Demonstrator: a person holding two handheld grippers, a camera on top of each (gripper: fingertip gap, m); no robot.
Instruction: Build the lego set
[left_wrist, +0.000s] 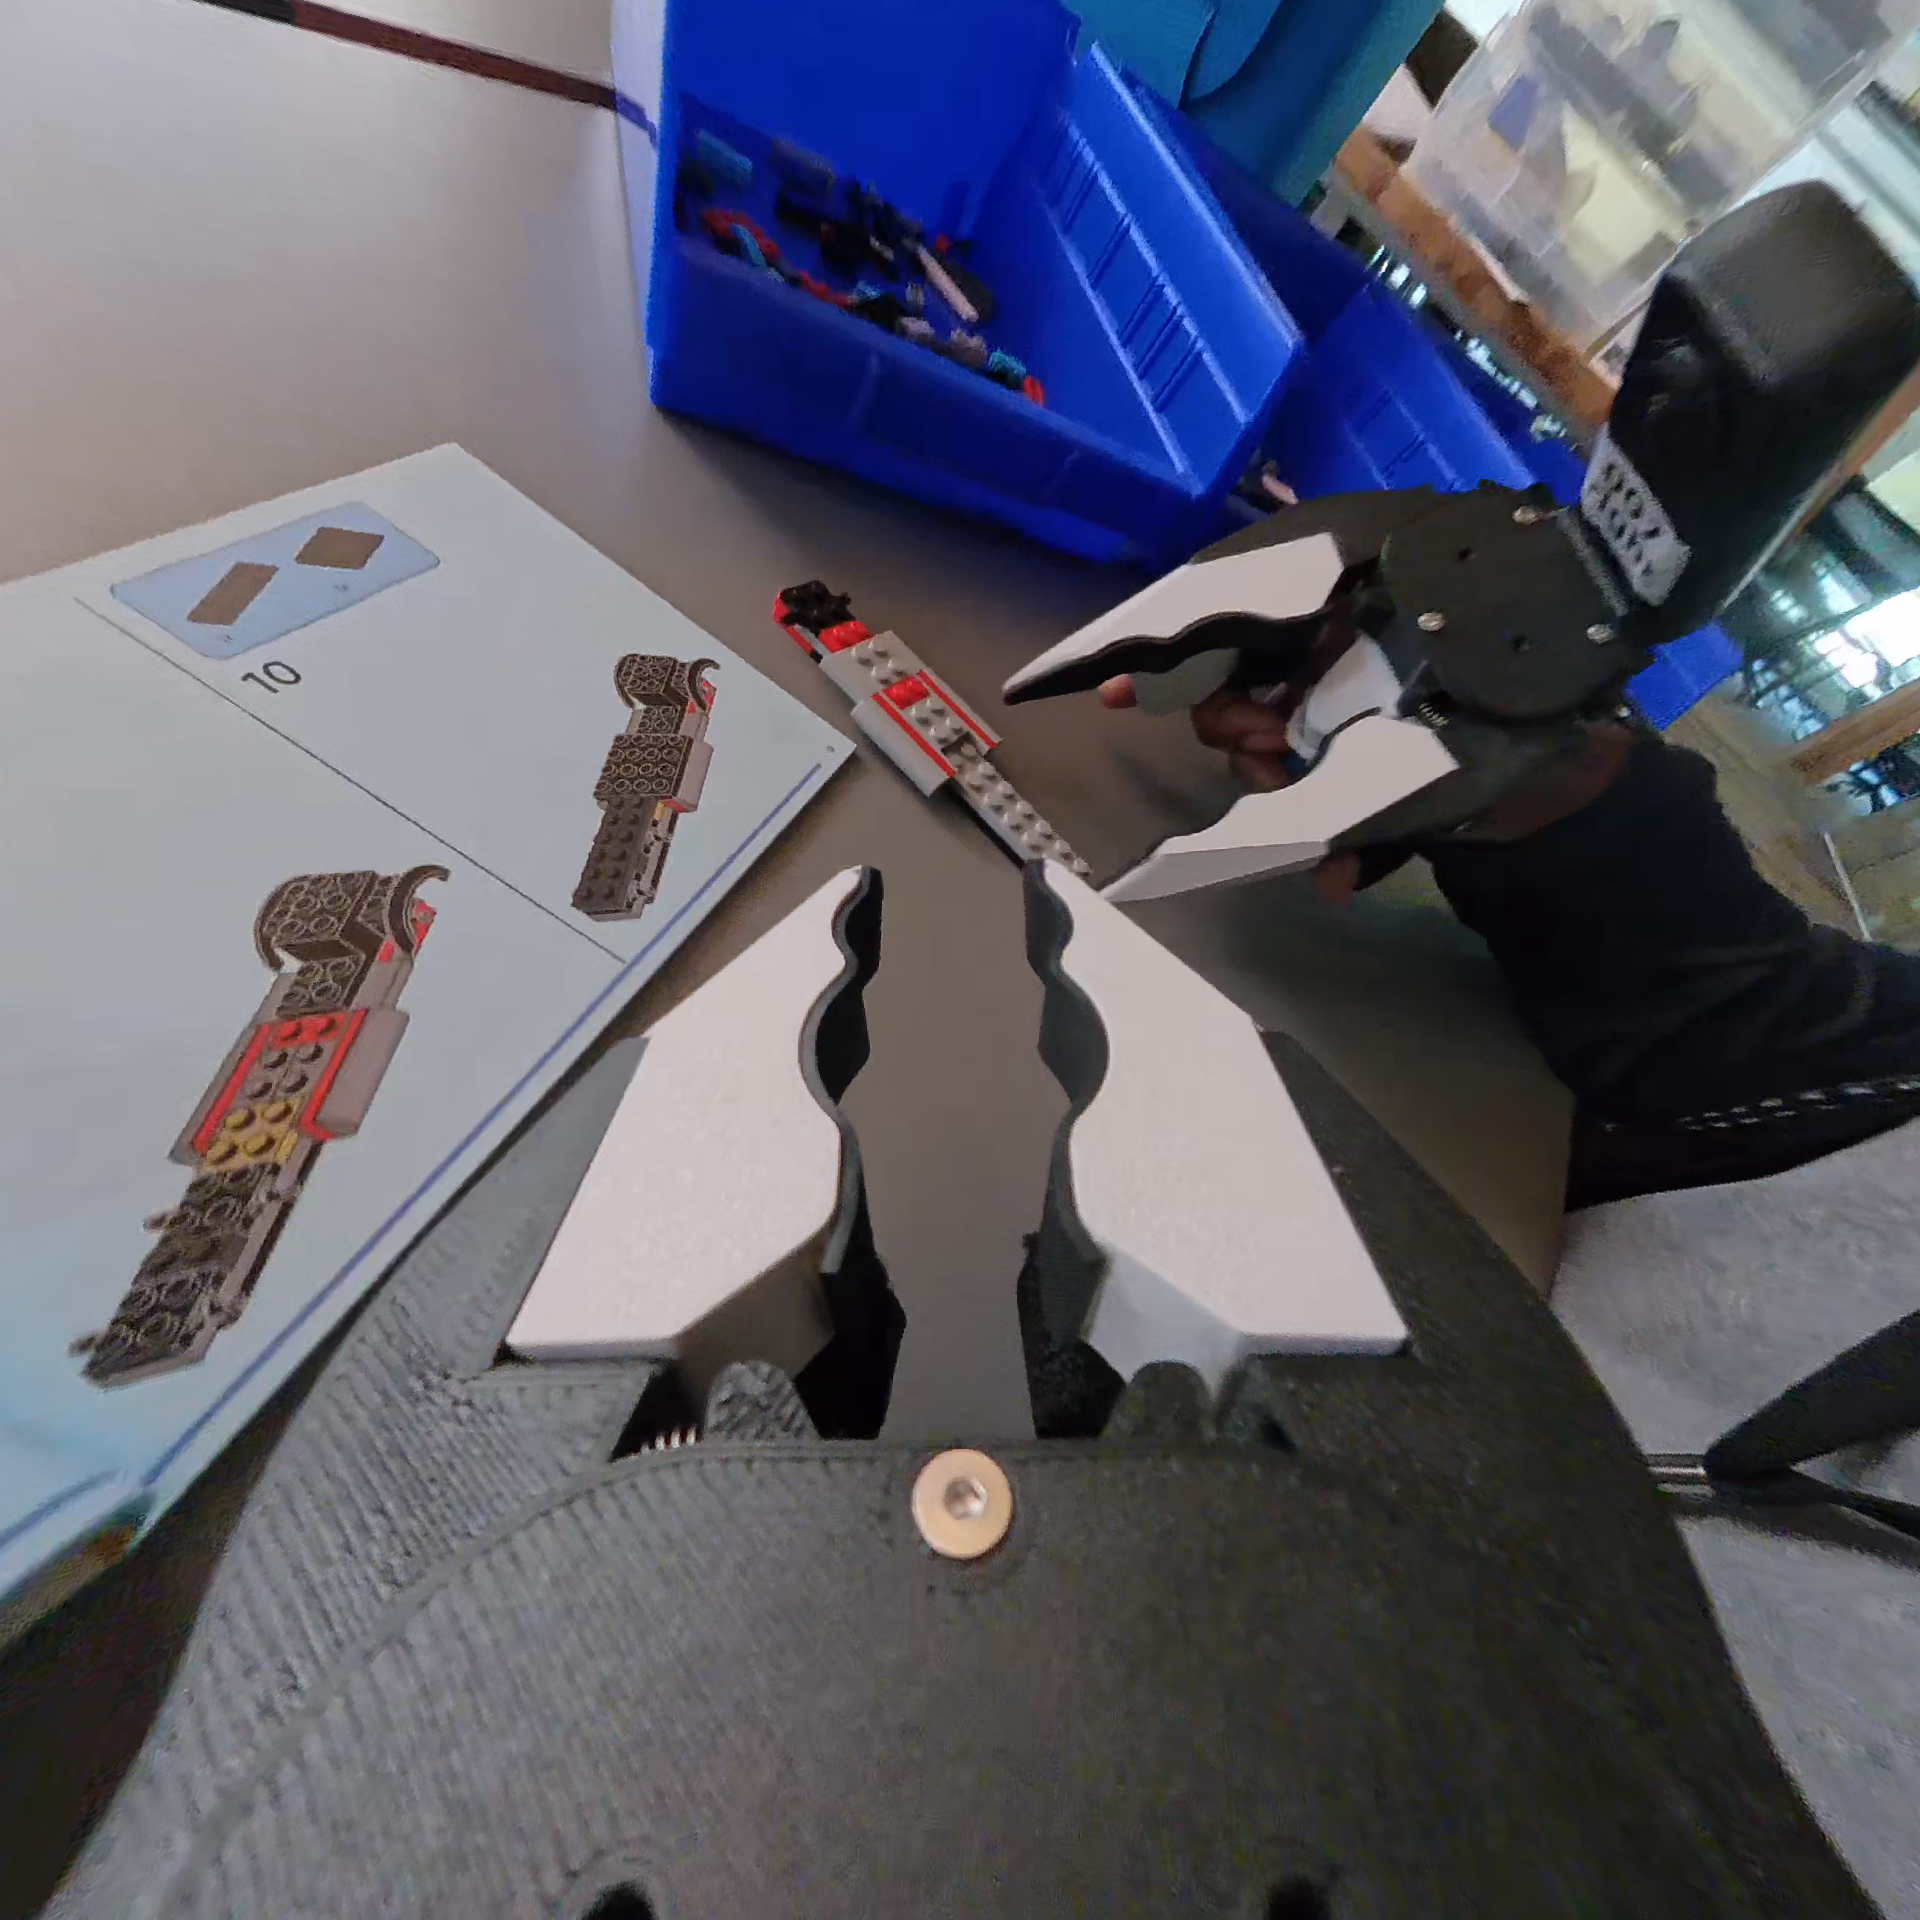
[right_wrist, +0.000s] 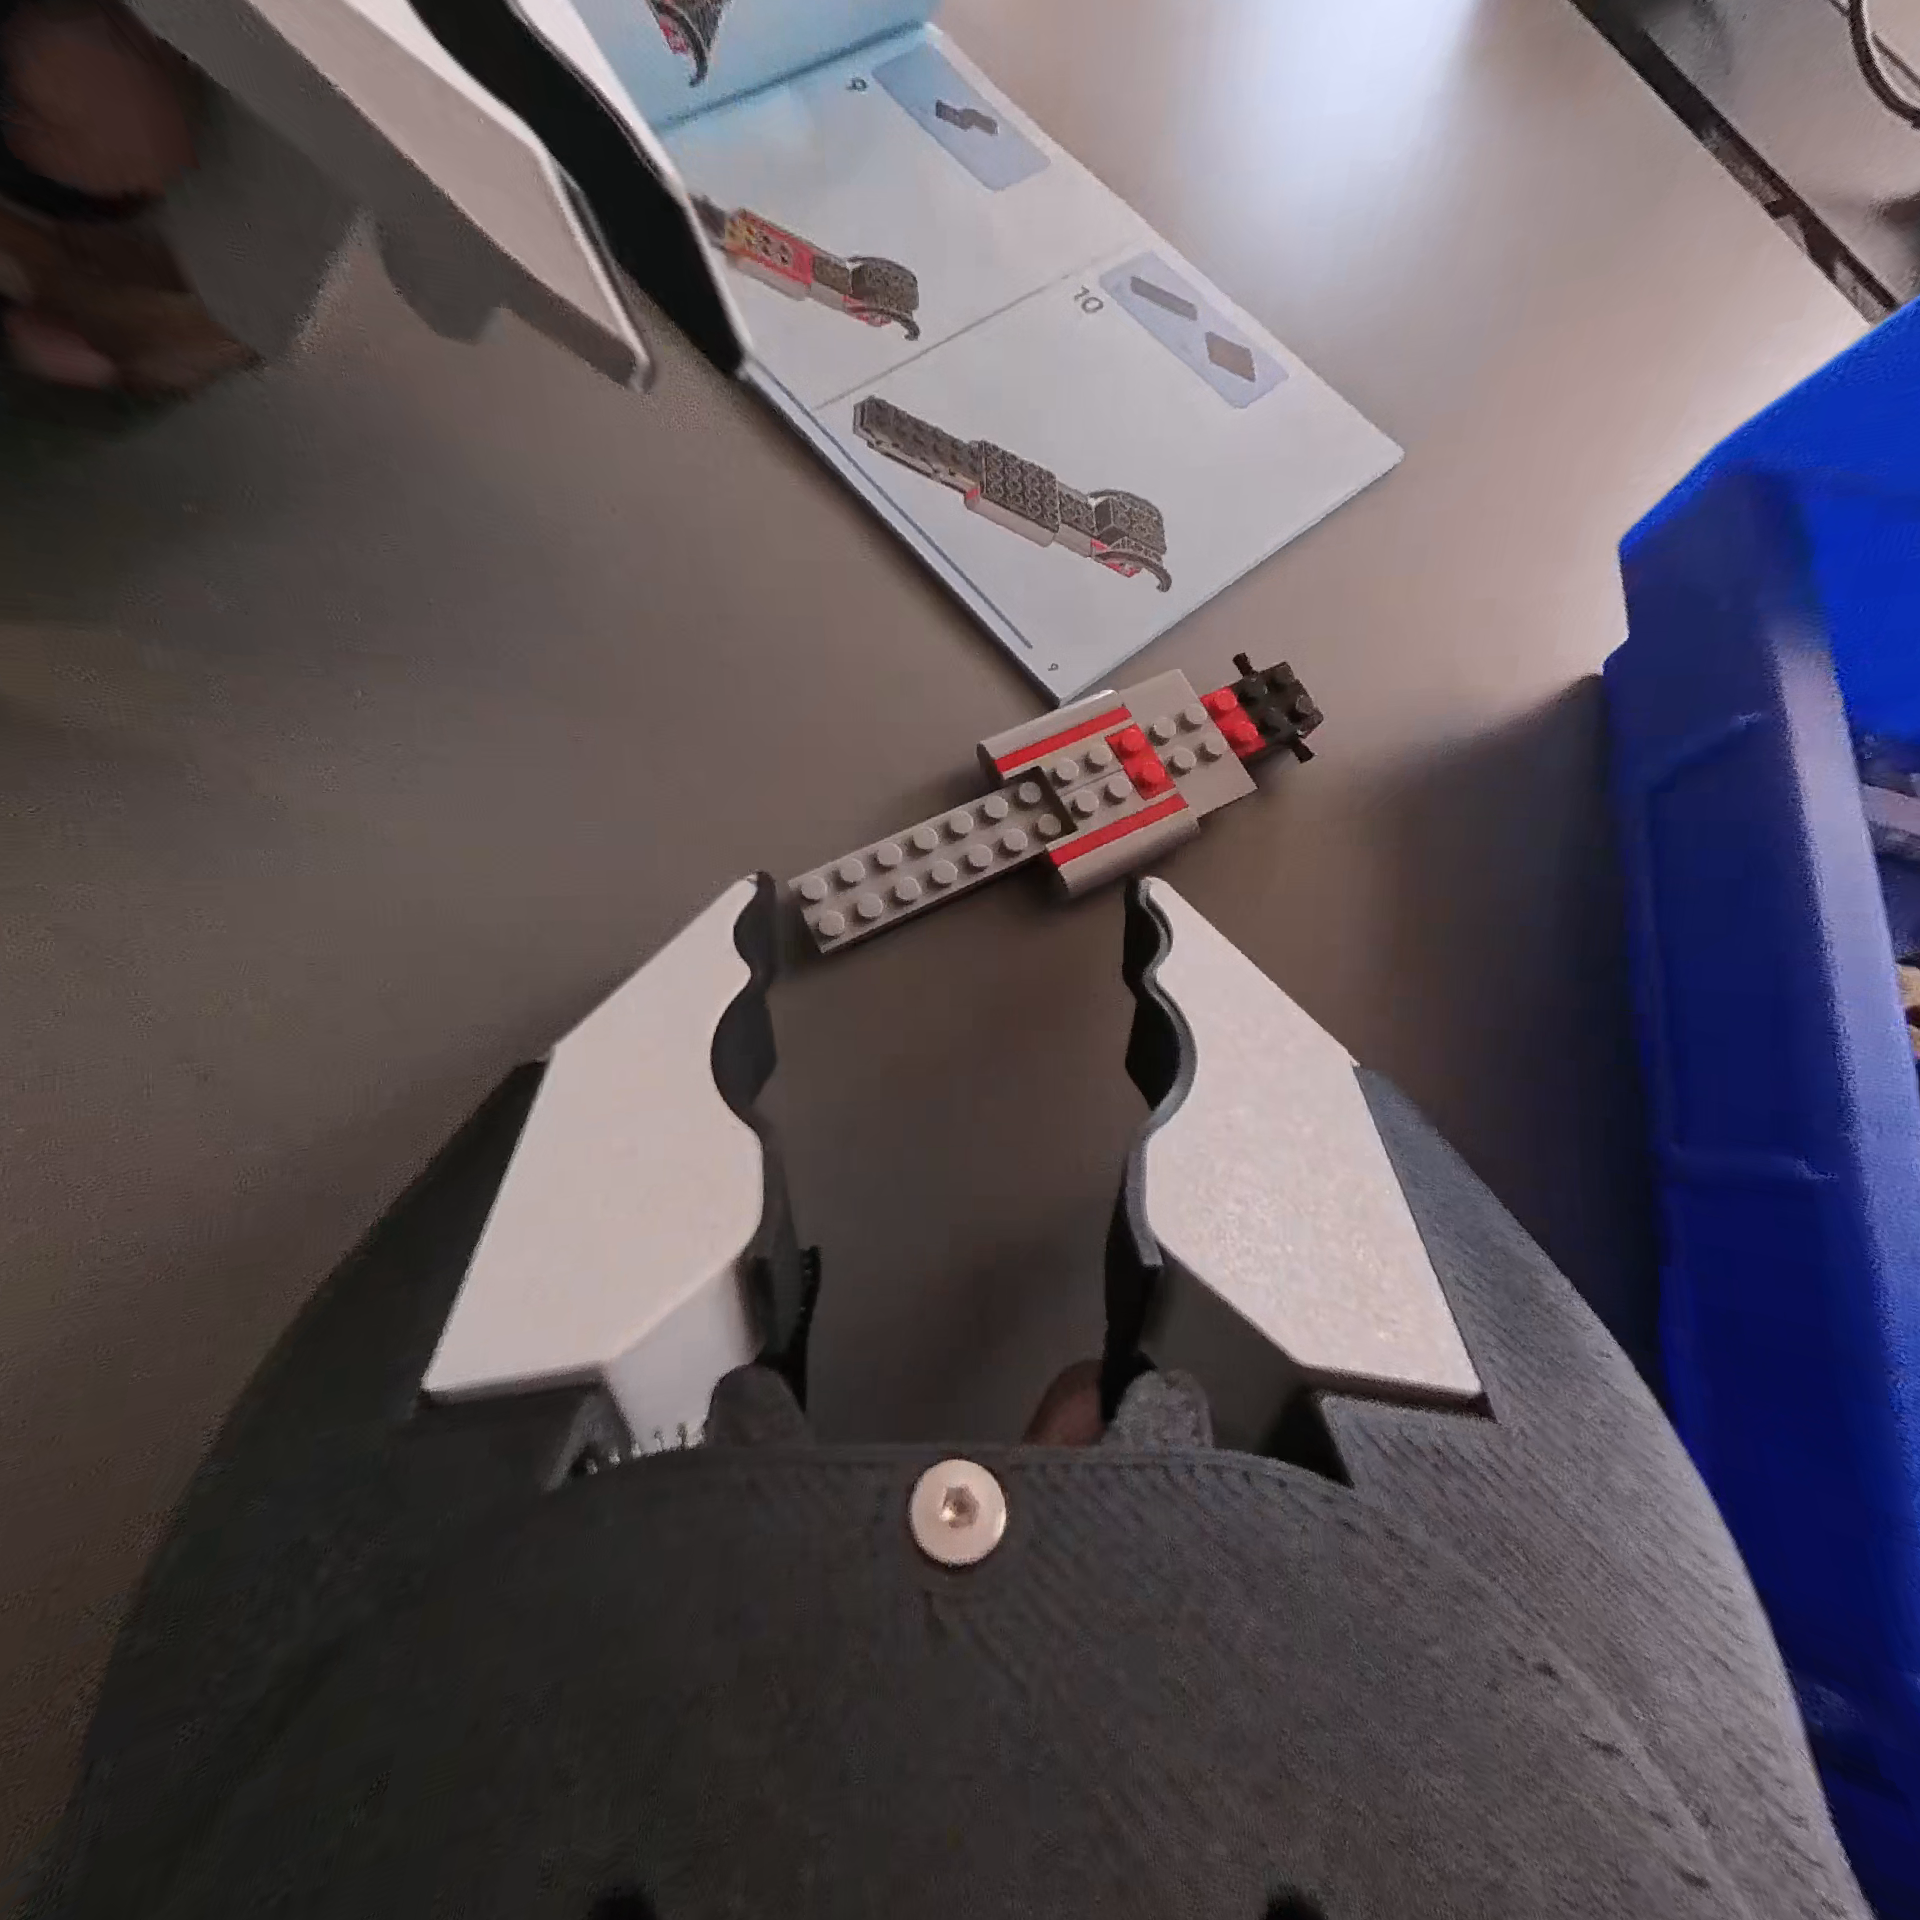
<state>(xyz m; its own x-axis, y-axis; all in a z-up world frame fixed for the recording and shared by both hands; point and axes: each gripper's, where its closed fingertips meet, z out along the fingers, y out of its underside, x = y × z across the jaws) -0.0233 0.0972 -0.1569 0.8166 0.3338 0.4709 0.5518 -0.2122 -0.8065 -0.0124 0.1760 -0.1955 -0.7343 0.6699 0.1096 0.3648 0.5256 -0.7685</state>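
A long grey, red and black lego model (left_wrist: 920, 717) lies flat on the dark table, next to the corner of the open instruction booklet (left_wrist: 343, 831). It also shows in the right wrist view (right_wrist: 1049, 805). My left gripper (left_wrist: 951, 883) is open and empty, a little short of the model's grey end. My right gripper (right_wrist: 945, 899) is open and empty, its fingertips just short of the model's long grey plate. In the left wrist view the right gripper (left_wrist: 1060, 779) shows beside the model, jaws spread.
A blue bin (left_wrist: 935, 312) with several loose lego pieces stands behind the model, with more blue bins to its right. Its wall (right_wrist: 1787, 935) is close on the right in the right wrist view. The booklet (right_wrist: 1039, 364) lies beyond the model. A person's dark sleeve (left_wrist: 1662, 935) is at right. The grippers' ends are close to 9 cm from one another.
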